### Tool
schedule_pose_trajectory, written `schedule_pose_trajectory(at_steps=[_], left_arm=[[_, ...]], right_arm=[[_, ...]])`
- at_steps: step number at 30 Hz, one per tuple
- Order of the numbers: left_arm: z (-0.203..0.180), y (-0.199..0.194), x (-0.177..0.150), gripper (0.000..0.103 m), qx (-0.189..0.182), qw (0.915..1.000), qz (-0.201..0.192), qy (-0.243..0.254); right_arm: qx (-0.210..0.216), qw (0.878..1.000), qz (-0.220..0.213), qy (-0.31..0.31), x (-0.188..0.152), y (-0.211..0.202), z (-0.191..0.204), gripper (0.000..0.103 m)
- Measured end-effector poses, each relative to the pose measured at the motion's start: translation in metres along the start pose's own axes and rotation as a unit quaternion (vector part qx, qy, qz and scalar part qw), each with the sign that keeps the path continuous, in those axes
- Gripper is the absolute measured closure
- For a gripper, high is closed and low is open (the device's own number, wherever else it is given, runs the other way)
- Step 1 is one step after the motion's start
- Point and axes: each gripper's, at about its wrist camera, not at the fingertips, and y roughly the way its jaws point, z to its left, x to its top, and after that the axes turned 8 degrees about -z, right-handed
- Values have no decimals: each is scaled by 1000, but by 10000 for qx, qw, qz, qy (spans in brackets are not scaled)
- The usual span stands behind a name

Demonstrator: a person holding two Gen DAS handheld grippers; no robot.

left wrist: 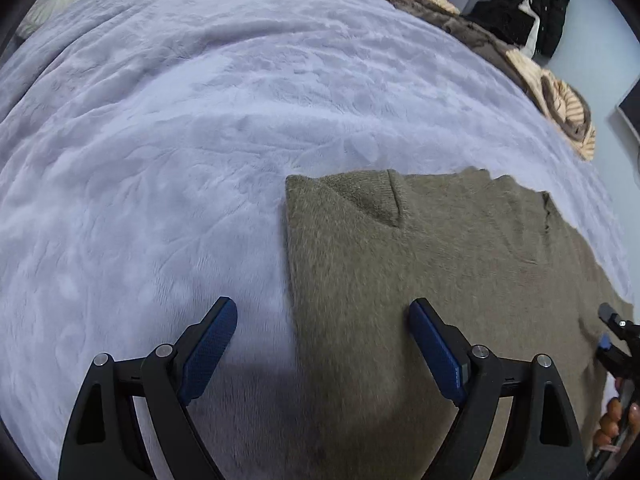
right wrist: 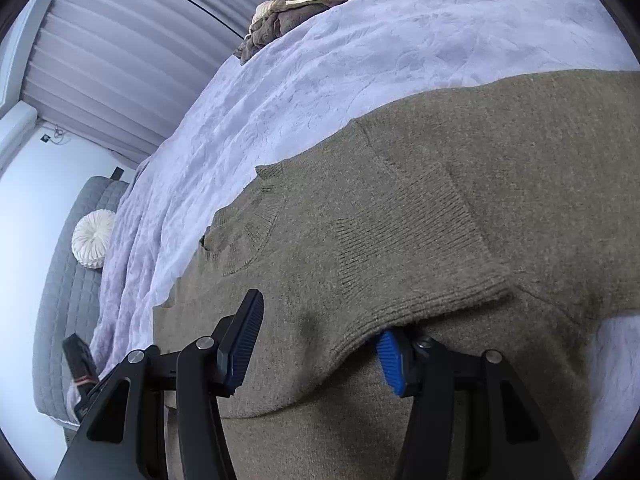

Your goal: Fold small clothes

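Note:
An olive-brown knit sweater [left wrist: 440, 264] lies flat on a lavender plush blanket [left wrist: 180, 140], with one sleeve folded over its body. My left gripper [left wrist: 324, 320] is open and empty, just above the sweater's left folded edge. In the right wrist view the sweater [right wrist: 400, 220] fills the middle, its ribbed sleeve cuff [right wrist: 432, 280] lying across the body. My right gripper [right wrist: 320, 320] is open, straddling the cuff's edge; its right fingertip [right wrist: 390, 356] is tucked under the cuff's hem. The right gripper's tip also shows in the left wrist view [left wrist: 612, 328].
A heap of brown and cream striped clothes [left wrist: 552, 92] lies at the blanket's far right edge, with a black garment [left wrist: 532, 16] behind it. A grey quilted headboard [right wrist: 68, 280] with a round white cushion [right wrist: 92, 238] stands at the bed's end. Pleated curtains [right wrist: 120, 48] hang beyond.

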Motion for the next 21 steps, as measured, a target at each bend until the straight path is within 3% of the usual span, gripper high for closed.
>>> schedule_pose_trajectory(at_steps=[2, 3, 4, 5, 7, 9, 12, 15, 17, 21], left_arm=[[-5, 6, 6, 60, -280, 9996, 52, -35], [-8, 5, 9, 89, -503, 9987, 83, -74], [-10, 1, 10, 89, -507, 9987, 34, -107], [-12, -7, 12, 89, -459, 9988, -138, -104], [-7, -22, 12, 93, -397, 9975, -550, -173], [6, -22, 9, 94, -336, 9967, -641, -365], [24, -4, 4, 93, -312, 9968, -422, -602], [29, -7, 2, 93, -309, 9956, -505, -727], [29, -16, 2, 92, -218, 9952, -583, -757], [27, -38, -3, 92, -65, 9971, -604, -455]], right_arm=[[-13, 9999, 1, 154, 3, 1, -6, 51], [-113, 9998, 15, 179, 4, 4, -5, 60], [-252, 9996, 73, 96, 2, 4, -3, 92], [-287, 9995, 126, -59, 5, 6, 1, 96], [62, 9991, -17, -417, 14, 3, 17, 96], [437, 9963, -247, -699, 23, -4, 34, 97], [209, 9959, -282, -836, 25, 2, 29, 96], [-302, 9983, 311, -399, 11, 23, -7, 96], [-65, 9999, 105, -68, 6, 10, -23, 94], [-173, 9998, 14, -8, 7, -11, -27, 84]])
